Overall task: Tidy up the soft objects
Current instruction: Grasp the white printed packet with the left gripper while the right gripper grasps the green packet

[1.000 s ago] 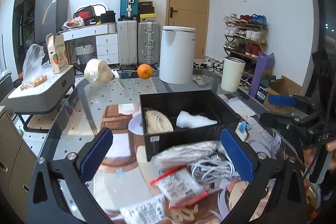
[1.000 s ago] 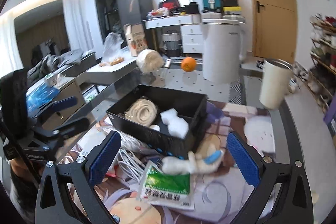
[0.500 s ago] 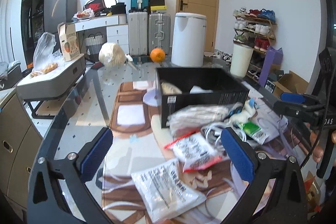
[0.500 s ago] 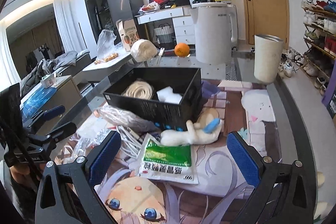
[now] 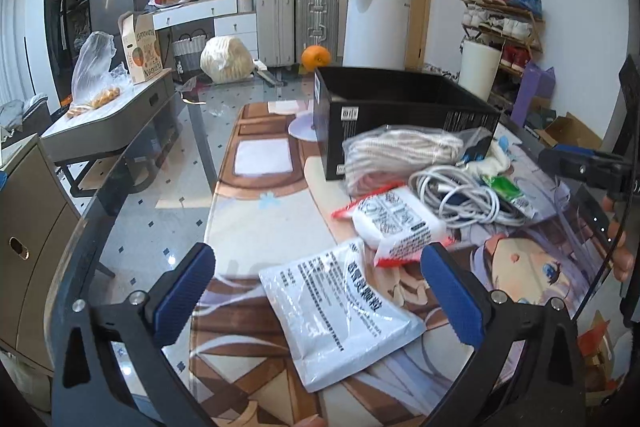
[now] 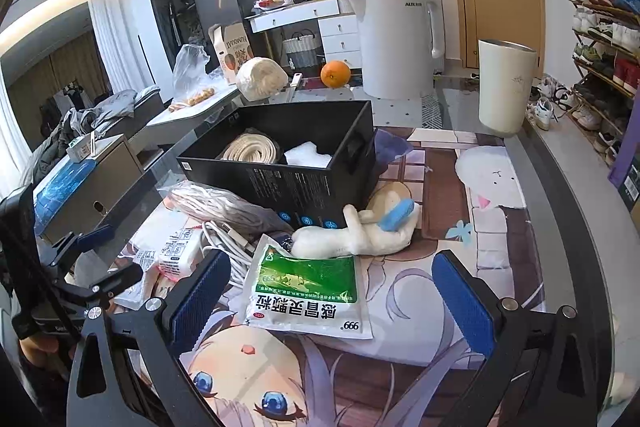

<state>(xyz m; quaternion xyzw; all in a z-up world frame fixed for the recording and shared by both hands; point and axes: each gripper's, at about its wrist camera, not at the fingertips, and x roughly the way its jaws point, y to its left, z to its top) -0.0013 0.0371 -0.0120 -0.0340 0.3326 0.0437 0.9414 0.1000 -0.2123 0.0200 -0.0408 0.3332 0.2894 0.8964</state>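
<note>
Both our jaws stand wide and empty. The plush toy (image 6: 360, 233), centre frame beside the black box (image 6: 288, 163), looks light and squashy; we'd pinch its body.

"999" on green sachet (image 6: 308, 291); "aux" on white bin (image 6: 400, 43).

A white plush toy (image 6: 356, 233) with a blue patch lies on its side at frame centre, against the black box (image 6: 288, 179). Inside the box sit a coiled cream rope (image 6: 250, 149) and white padding (image 6: 308, 155).
</note>
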